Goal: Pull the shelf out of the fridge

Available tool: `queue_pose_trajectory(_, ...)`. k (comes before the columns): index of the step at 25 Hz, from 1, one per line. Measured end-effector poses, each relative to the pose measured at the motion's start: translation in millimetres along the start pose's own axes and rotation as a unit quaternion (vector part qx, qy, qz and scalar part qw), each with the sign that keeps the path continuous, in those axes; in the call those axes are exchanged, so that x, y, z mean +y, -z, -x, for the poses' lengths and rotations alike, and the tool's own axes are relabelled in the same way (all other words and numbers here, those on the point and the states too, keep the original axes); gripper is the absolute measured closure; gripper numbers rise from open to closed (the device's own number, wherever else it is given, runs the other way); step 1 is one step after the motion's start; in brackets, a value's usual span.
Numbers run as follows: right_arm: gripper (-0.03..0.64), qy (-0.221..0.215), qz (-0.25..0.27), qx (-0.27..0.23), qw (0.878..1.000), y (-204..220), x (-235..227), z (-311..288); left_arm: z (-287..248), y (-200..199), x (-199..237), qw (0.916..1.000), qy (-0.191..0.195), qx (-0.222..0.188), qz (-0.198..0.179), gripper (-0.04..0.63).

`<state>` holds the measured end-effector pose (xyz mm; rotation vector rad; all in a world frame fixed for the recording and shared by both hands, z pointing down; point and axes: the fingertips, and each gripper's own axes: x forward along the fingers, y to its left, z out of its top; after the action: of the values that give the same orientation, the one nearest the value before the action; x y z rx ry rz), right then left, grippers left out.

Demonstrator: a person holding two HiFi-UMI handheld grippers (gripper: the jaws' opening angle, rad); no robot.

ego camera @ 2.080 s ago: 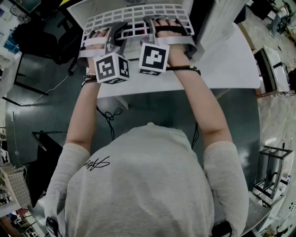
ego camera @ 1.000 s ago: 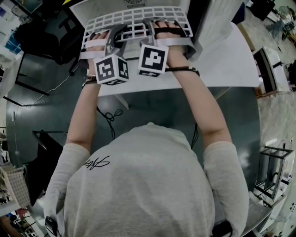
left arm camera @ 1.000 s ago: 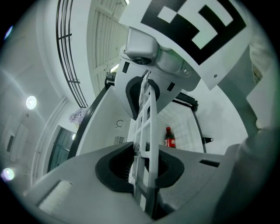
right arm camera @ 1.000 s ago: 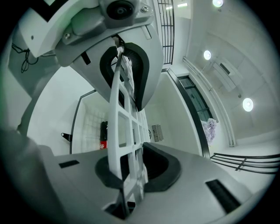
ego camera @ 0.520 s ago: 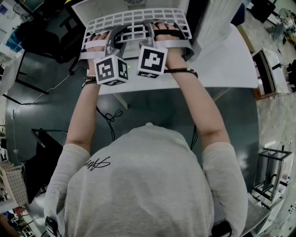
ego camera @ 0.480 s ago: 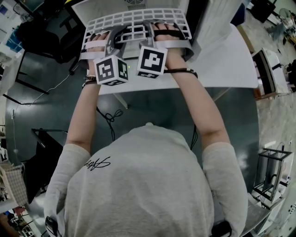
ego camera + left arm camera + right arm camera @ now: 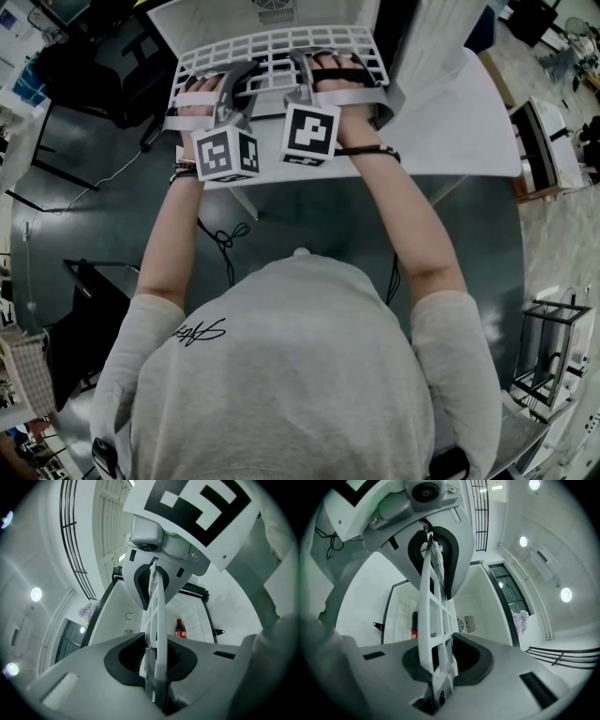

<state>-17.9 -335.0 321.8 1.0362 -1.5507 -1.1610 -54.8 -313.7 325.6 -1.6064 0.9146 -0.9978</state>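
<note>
**Both grippers pinched on the front edge of the fridge shelf**

The white plastic lattice shelf (image 7: pixel 277 45) juts part-way out of the open white mini fridge (image 7: pixel 246 11), its front edge over the white surface (image 7: pixel 450 122) that carries the fridge. The left gripper (image 7: pixel 232 94) has its jaws drawn nearly together, and the thin edge of the shelf (image 7: pixel 157 606) is clamped between the dark pads. The right gripper (image 7: pixel 302 80), just beside it on the same front edge, is closed down in the same way, its pads pressing the grid (image 7: pixel 427 602) from both sides. Each gripper is held in one of the person's hands, and the black-and-white marker cubes (image 7: pixel 225 153) (image 7: pixel 312 134) point back toward the person. Past the shelf, a dark bottle with a red label (image 7: pixel 181 628) stands deep inside the fridge.
</note>
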Motion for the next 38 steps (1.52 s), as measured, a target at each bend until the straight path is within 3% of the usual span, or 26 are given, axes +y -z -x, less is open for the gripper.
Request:
queue_pose_trajectory(21,0.574,-0.034,-0.020,-0.025,0.999,5.4,37.3,73.3,55.5,-44.5,-39.1,0.9998,0.020,0.003,0.007,0.548)
queue_pose_trajectory(38,0.574,-0.058,-0.035,-0.027,0.997,33.5,71.8,122.4,80.5,-88.9,-80.0,0.9987,0.049,0.002,0.008,0.548)
